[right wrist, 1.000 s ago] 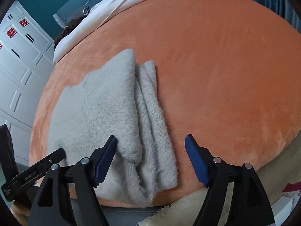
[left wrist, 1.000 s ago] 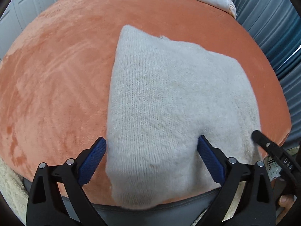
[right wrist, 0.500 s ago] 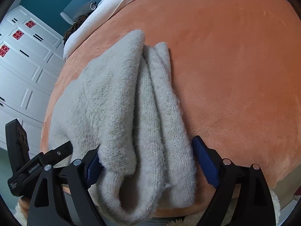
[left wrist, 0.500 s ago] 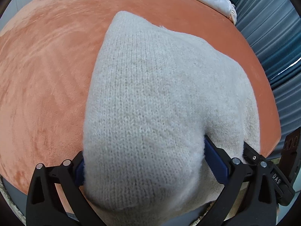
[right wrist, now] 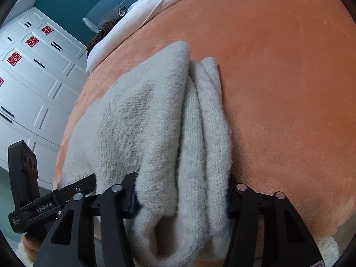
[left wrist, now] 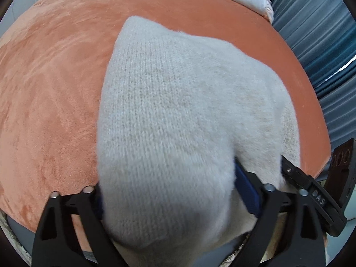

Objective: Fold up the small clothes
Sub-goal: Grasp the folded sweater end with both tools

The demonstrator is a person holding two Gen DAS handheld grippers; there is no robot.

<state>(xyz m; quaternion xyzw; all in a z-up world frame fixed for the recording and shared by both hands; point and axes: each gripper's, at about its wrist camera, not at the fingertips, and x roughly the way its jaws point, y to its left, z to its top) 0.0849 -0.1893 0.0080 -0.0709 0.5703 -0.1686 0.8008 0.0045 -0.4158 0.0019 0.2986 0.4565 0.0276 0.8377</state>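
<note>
We pinch the grey knit sweater [left wrist: 178,115] near edge at 6 o'clock, left hand-held gripper [left wrist: 169,200] and right hand-held gripper [right wrist: 180,198] both clamping folded layers, probably to fold it across the orange bed [right wrist: 278,77].

Both wrist views close, perhaps sharing sweater [left wrist: 178,115].

A cream knit sweater [left wrist: 178,120] lies folded in thick layers on the orange cover [left wrist: 49,84].
</note>
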